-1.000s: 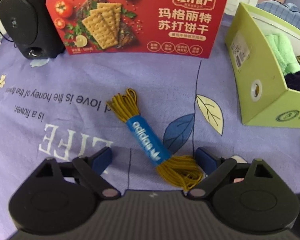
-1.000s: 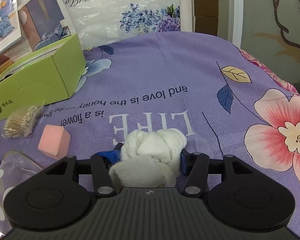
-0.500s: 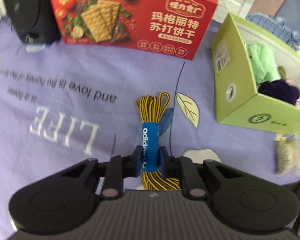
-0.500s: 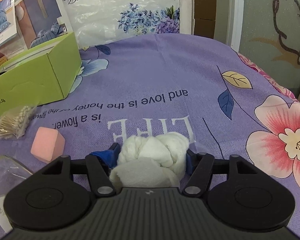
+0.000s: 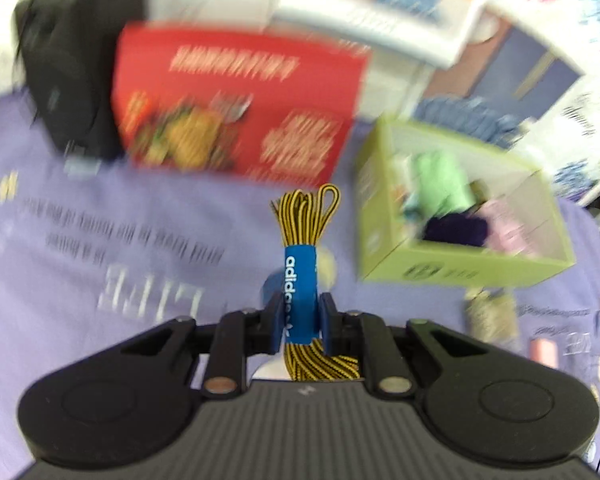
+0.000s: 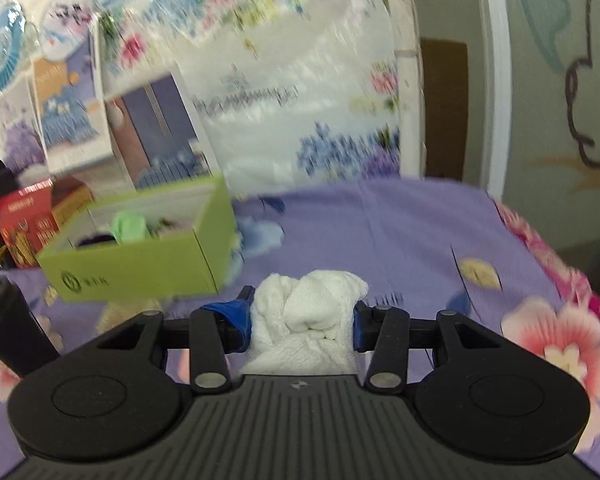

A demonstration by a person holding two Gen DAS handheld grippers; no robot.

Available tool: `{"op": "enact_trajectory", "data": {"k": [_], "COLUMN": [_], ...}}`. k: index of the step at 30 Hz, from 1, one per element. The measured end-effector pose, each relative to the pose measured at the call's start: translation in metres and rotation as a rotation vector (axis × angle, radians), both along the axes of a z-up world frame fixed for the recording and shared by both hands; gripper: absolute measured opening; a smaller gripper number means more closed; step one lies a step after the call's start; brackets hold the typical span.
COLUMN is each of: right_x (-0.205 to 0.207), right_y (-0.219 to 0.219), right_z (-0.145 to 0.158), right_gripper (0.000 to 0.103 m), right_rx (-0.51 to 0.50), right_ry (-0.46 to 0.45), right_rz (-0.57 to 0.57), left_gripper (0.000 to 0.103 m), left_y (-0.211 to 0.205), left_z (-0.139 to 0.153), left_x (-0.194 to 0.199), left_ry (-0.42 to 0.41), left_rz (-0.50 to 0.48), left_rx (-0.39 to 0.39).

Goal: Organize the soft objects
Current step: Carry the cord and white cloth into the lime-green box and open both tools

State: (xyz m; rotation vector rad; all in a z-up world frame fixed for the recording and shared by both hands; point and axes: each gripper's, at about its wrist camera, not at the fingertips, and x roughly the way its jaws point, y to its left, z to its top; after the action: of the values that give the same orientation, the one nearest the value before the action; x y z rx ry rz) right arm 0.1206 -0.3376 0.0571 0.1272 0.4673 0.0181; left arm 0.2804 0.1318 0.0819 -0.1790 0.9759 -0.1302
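My left gripper (image 5: pixel 300 322) is shut on a bundle of yellow-and-black shoelaces (image 5: pixel 305 216) with a blue Adidas band, held in the air above the purple cloth. An open green box (image 5: pixel 460 268) with soft green, purple and pink items stands to its right. My right gripper (image 6: pixel 302 320) is shut on a knotted white cloth (image 6: pixel 312 304), lifted above the cloth. The green box (image 6: pixel 140 264) lies ahead to its left.
A red cracker box (image 5: pixel 236 104) and a black speaker (image 5: pixel 72 80) stand behind the shoelaces. A bag of cotton swabs (image 5: pixel 492 316) and a pink block (image 5: pixel 542 352) lie in front of the green box. Packaged bedding (image 6: pixel 292 100) stands beyond the table's far edge.
Both grippers have lifted their loads off the cloth. The left one rose and turned toward the green box; the right one rose and the box drew nearer.
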Motion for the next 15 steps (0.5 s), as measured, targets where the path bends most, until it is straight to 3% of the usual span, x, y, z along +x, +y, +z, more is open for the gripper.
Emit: {"op": "enact_trajectory", "data": {"k": [4, 7, 15], "right_x": [0.053, 0.104, 0.193], "right_y": [0.027, 0.055, 0.098], "right_z": [0.029, 0.035, 0.007], "right_gripper": [0.030, 0.030, 0.036], "right_rx": [-0.024, -0.040, 0.040], "right_ry": [-0.040, -0.028, 0.035], "right_rz": [0.083, 0.145, 0.241], "left_gripper": [0.013, 0.013, 0.014], "left_y": [-0.036, -0.068, -0.133], "left_z": [0.033, 0.041, 0.004], "left_x": [0.027, 0.057, 0.120], "left_ry": [-0.067, -0.085, -0.042], "left_rz": [-0.075, -0.121, -0.214], "left_rx": [-0.009, -0.027, -0.004]}}
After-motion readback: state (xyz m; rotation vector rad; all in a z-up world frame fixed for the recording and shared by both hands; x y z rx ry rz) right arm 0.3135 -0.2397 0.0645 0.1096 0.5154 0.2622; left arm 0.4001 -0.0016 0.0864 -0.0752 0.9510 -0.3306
